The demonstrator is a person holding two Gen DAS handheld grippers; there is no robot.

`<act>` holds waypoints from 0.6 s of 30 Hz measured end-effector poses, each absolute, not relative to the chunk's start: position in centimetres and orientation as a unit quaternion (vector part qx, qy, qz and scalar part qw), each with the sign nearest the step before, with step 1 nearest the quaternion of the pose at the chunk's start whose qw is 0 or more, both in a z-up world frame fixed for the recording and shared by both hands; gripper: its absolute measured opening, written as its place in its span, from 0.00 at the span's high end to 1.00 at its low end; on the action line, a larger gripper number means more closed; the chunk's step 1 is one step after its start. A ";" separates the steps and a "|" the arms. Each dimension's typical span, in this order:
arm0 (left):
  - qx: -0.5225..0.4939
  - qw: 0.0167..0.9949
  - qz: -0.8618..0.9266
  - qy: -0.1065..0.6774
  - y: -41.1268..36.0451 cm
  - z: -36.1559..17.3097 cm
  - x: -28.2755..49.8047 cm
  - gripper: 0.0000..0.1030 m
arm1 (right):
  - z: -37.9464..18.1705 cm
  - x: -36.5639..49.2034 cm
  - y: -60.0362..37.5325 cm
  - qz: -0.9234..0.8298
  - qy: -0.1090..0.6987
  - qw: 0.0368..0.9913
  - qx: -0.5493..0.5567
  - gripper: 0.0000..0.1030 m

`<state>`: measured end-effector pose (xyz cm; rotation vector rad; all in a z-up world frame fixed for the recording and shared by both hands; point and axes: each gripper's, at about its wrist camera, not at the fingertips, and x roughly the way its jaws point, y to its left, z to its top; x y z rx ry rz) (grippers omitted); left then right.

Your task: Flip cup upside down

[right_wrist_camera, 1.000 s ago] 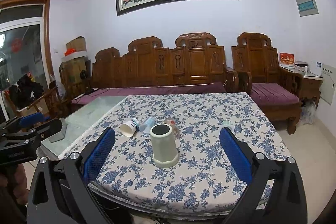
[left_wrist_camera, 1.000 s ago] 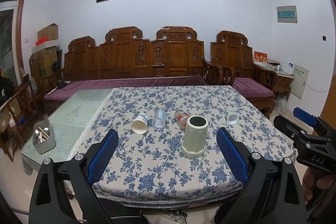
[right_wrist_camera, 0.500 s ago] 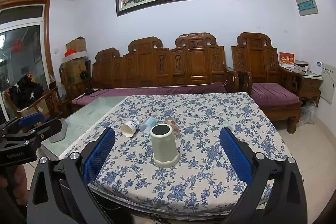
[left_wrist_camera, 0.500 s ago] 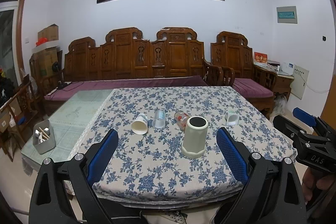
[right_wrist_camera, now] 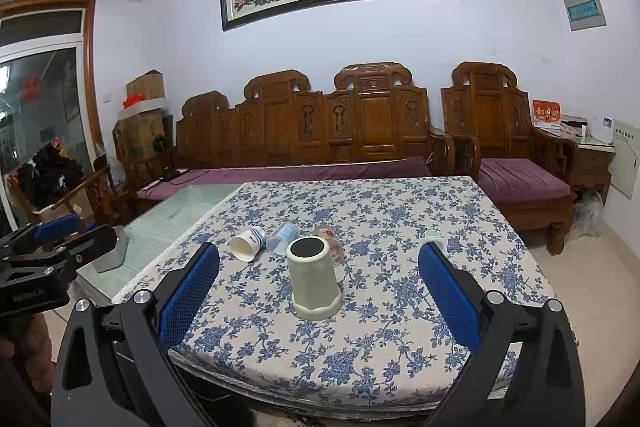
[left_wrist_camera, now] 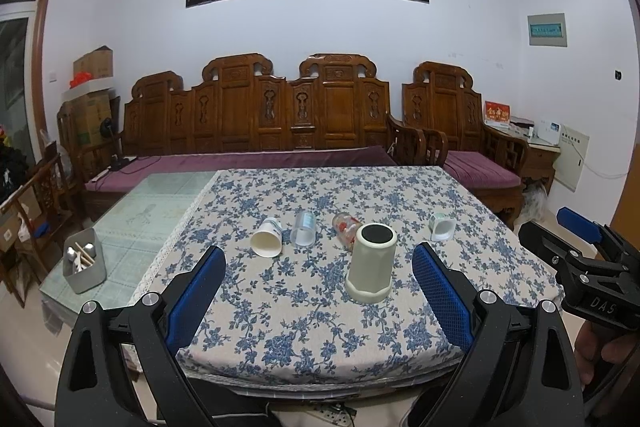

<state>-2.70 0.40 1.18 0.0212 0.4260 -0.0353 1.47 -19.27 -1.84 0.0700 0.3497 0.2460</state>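
Note:
A pale green cup (left_wrist_camera: 371, 263) stands on the floral tablecloth with its wide end down and a dark round top; it also shows in the right wrist view (right_wrist_camera: 314, 277). My left gripper (left_wrist_camera: 318, 291) is open and empty, held back near the table's front edge, short of the cup. My right gripper (right_wrist_camera: 318, 293) is open and empty too, at the front edge, with the cup ahead between its fingers. Each gripper shows at the side of the other's view.
Behind the cup lie a white paper cup (left_wrist_camera: 267, 238), a clear plastic cup (left_wrist_camera: 304, 229), a glass with red print (left_wrist_camera: 346, 227) and a small white-green cup (left_wrist_camera: 442, 226). A grey utensil box (left_wrist_camera: 84, 261) stands on the glass table at the left. Wooden sofas stand behind.

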 end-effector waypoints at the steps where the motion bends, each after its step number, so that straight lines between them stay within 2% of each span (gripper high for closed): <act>1: 0.011 0.977 -0.017 0.211 0.3 1.3 -2.7 0.12 | -1.9 1.5 -19.2 0.122 0.174 0.977 0.035 0.03; 18: 0.011 0.978 -0.016 0.207 0.3 1.8 -2.7 0.12 | -1.9 1.5 -19.2 0.122 0.174 0.976 0.036 0.03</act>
